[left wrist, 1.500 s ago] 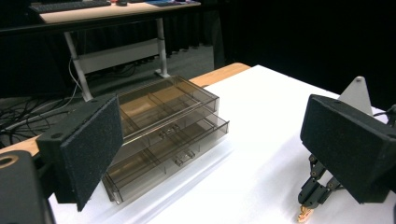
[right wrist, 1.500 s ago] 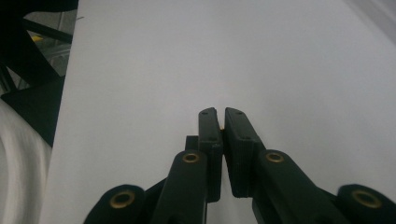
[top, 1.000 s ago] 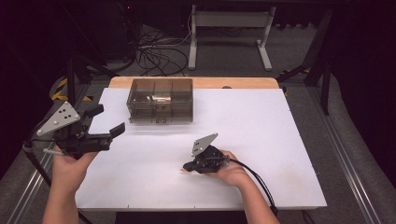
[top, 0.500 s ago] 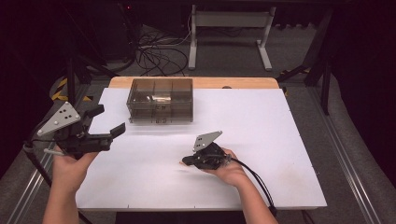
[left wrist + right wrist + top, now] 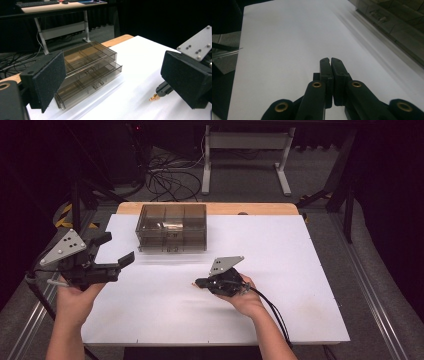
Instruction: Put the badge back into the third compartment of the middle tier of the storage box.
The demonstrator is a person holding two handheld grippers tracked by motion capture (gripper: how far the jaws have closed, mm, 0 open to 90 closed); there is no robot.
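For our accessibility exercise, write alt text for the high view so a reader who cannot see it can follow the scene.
A person at a white table holds a gripper in each hand: the left gripper, jaws open, at the table's left edge; the right gripper, jaws closed, low on the table near its middle. A smoky transparent drawer box sits at the far side.

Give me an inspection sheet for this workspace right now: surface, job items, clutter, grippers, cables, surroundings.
Surface: white table top, wooden strip along the far edge.
Job's things: smoky transparent drawer organizer at the far side, two drawers, both look closed; small copper-coloured piece at the right gripper's tips.
Clutter: nothing seen.
Grippers: left gripper held above the table's left edge, jaws wide open; right gripper low over the table centre, jaws closed, apparently on the small piece.
Cables: black cable trailing from the right gripper; cable tangle on the floor.
Surroundings: dark room, grey desk frame beyond.
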